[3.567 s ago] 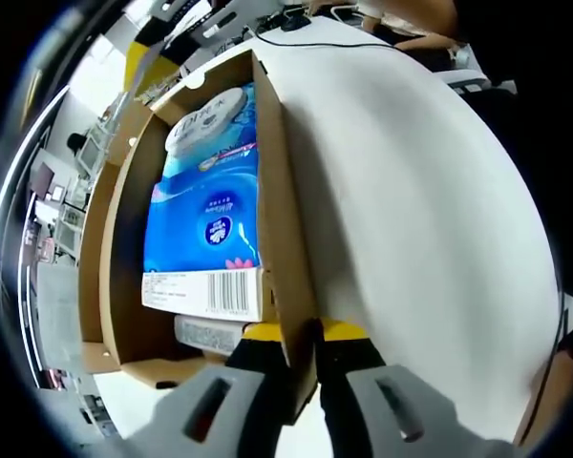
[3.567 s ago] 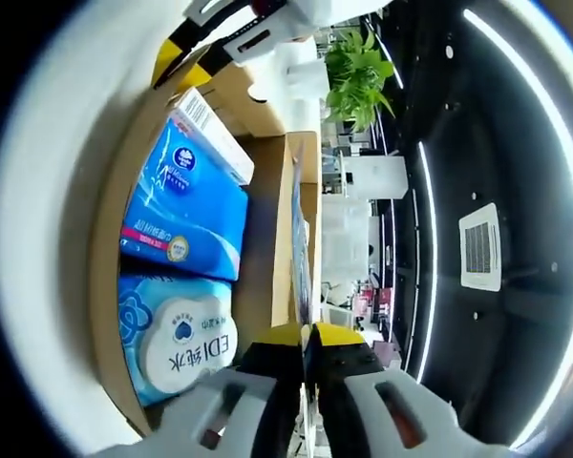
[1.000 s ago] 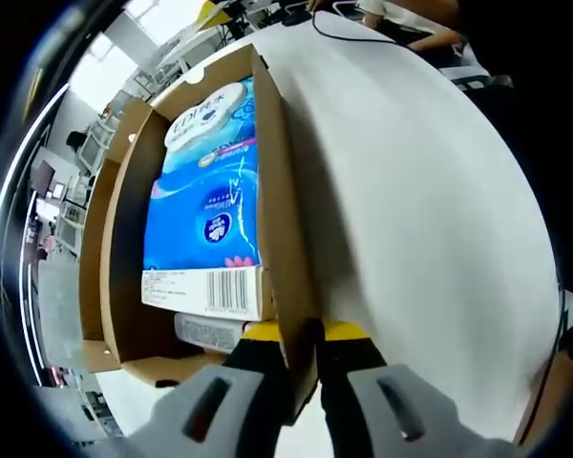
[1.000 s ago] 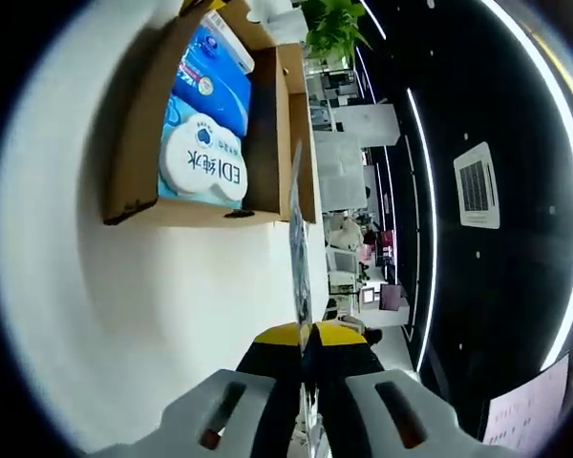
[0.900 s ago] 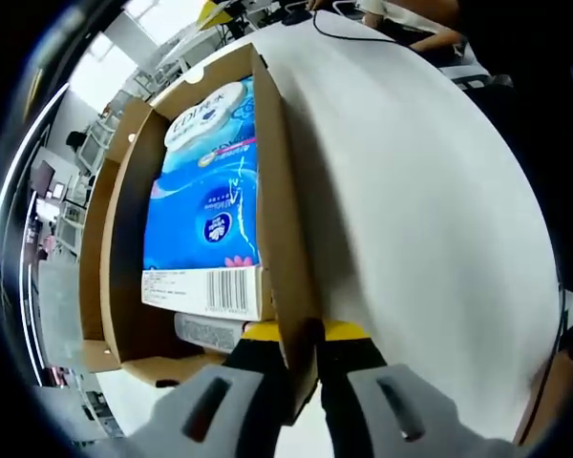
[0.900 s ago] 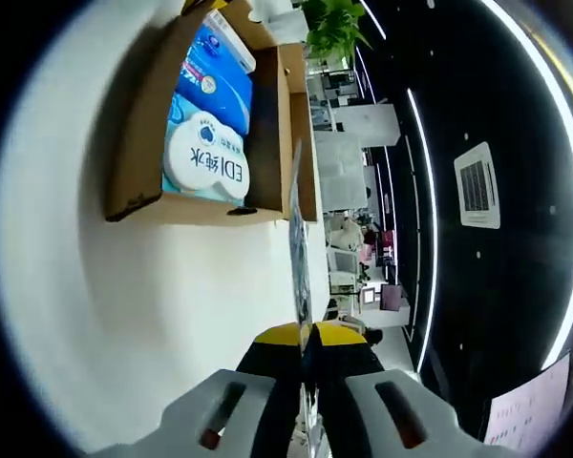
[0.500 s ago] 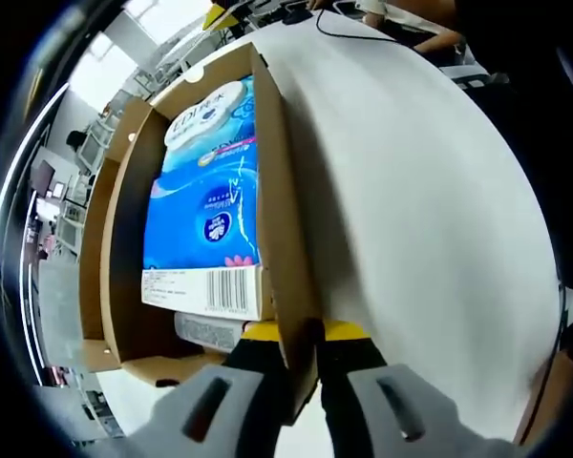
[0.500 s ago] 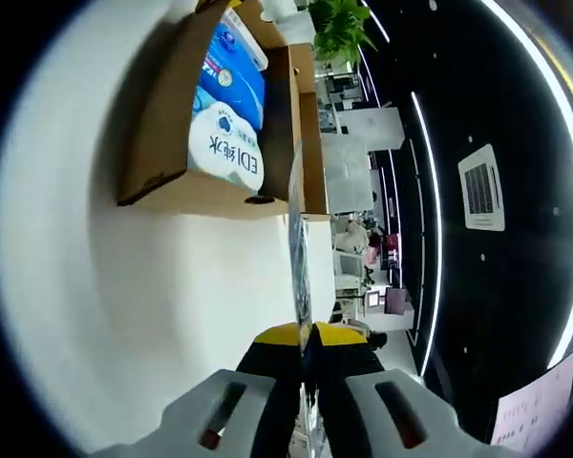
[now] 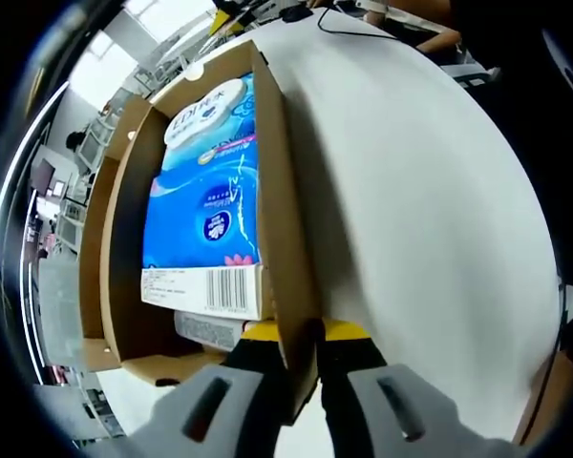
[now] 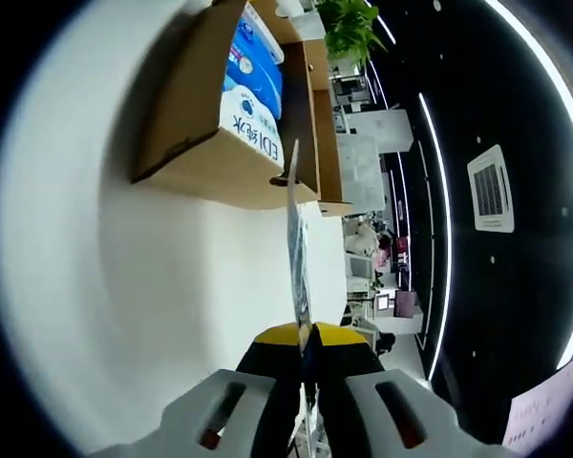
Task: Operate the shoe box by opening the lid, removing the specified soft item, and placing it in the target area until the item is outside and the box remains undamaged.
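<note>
Left claw [image 9: 306, 329] is pinched tight on the side wall of the shoe box [image 9: 277, 219], steadying it on the white desk [image 9: 411, 210]. The box is open on top, and you can see straight in: a blue tissue pack [image 9: 205, 215] lies along the box's length, barcode end nearest the left claw, with a white-lidded wipes pack [image 9: 205, 105] lying past it at the far end.

Over in the right gripper view, the right claw [image 10: 306, 334] is clamped narrow on a thin sheet seen edge-on, most likely the lid [image 10: 294, 239], held out away from the box. From here the shoe box [image 10: 220, 143] sits ahead and off to the left, wipes pack [image 10: 258, 134] at the near end wall, blue tissue pack [image 10: 258, 52] beyond it.

Here's the key geometry: the soft packs lie end to end along the box's long axis, just beside the left claw's wall, while the right claw is well apart. The left is nearer but busy bracing, so I'd expect the right claw to shed the lid first, then come in from above.
</note>
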`<state>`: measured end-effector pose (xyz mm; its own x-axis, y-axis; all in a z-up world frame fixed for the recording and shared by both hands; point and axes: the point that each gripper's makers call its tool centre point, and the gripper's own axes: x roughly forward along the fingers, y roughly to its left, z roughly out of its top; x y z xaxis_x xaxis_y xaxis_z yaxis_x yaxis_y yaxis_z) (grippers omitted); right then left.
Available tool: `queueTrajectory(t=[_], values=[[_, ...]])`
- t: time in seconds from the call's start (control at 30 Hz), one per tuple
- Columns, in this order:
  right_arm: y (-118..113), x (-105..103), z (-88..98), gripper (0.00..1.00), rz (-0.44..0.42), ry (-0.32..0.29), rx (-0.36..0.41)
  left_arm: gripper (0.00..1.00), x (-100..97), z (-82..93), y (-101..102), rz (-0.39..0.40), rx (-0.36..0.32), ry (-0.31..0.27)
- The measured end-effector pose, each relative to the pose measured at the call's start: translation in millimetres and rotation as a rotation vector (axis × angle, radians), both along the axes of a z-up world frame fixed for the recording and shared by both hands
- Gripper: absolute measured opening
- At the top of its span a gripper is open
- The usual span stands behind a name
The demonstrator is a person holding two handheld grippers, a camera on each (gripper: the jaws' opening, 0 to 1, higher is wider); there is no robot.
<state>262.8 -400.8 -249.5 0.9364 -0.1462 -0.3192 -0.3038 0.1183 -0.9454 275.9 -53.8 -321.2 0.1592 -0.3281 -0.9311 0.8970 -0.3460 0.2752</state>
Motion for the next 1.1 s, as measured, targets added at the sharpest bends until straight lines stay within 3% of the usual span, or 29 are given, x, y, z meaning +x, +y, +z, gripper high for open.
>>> queueTrajectory(t=[0.6,1.1], values=[[-9,8,-31.1,0.01,0.021,0.079,0.017,0.09,1.0,0.3,-1,0.004,0.003,0.000],[-10,14,-44.9,0.01,0.033,0.128,0.026,0.09,0.0,0.0,1,0.003,0.007,-0.005]])
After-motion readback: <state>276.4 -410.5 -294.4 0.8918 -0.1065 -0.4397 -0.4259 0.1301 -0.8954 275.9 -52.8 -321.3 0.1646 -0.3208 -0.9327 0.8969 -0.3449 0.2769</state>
